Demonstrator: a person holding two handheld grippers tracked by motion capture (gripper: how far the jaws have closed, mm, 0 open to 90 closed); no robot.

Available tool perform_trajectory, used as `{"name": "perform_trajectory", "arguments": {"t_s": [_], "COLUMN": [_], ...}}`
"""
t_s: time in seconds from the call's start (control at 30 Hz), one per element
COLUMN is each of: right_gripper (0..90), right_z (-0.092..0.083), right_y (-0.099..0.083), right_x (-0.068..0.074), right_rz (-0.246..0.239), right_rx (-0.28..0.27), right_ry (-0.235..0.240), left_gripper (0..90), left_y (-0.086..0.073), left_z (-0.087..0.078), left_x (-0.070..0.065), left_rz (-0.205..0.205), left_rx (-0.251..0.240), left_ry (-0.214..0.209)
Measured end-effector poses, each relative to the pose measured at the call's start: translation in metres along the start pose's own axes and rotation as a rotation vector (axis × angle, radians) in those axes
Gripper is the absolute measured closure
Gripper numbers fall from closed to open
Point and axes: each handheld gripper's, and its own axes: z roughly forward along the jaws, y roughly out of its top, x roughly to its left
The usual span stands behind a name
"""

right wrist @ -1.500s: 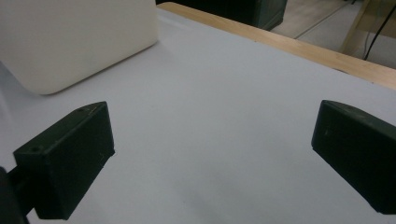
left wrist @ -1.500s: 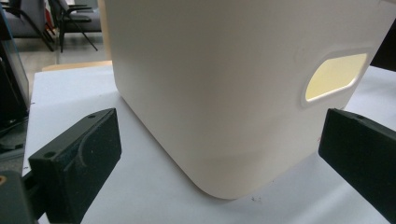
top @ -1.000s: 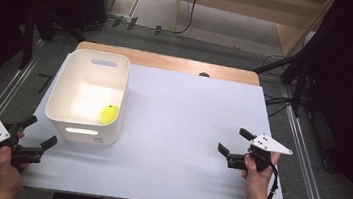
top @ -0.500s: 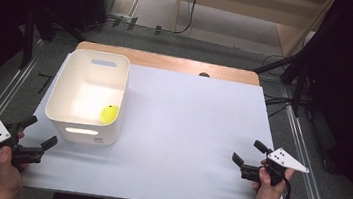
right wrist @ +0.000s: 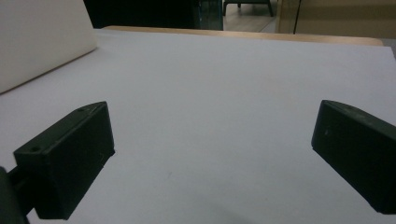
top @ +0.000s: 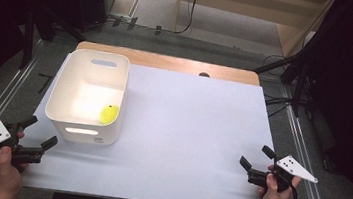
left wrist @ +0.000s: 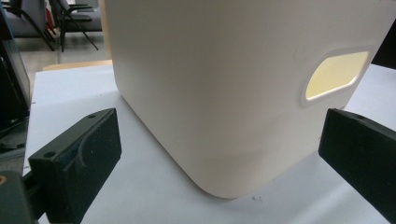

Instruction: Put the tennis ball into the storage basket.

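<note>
High view: we see the left gripper [top: 39,132] at the lower left and the right gripper [top: 255,157] at the lower right, both with jaws spread wide, holding and touching nothing. Just beyond the left gripper stands a white bin [top: 88,96] on the white table [top: 191,131], well apart from the right gripper. A small yellow object [top: 109,114] lies inside the bin, against its right wall.

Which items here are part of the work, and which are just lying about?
Part of the work: white bin; yellow ball inside it; left gripper, open; right gripper, open.

Lying about: wooden board; black cables on the floor.
</note>
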Motion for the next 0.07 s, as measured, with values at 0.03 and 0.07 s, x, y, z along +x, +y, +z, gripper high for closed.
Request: {"name": "perform_trajectory", "arguments": {"t_s": [0.03,0.07], "right_gripper": [0.0,0.0], "right_z": [-0.0005,-0.0006], "right_y": [-0.0009,-0.0017], "right_x": [-0.0014,-0.0027], "right_rz": [0.007,0.021], "right_rx": [-0.001,0.0], "right_ry": [0.002,0.001], "left_gripper": [0.0,0.0], "left_y": [0.0,0.0], "left_z": [0.0,0.0001], "left_x": [0.0,0.0002], "left_rz": [0.0,0.0], "left_rx": [0.0,0.0], "left_ry": [0.0,0.0]}}
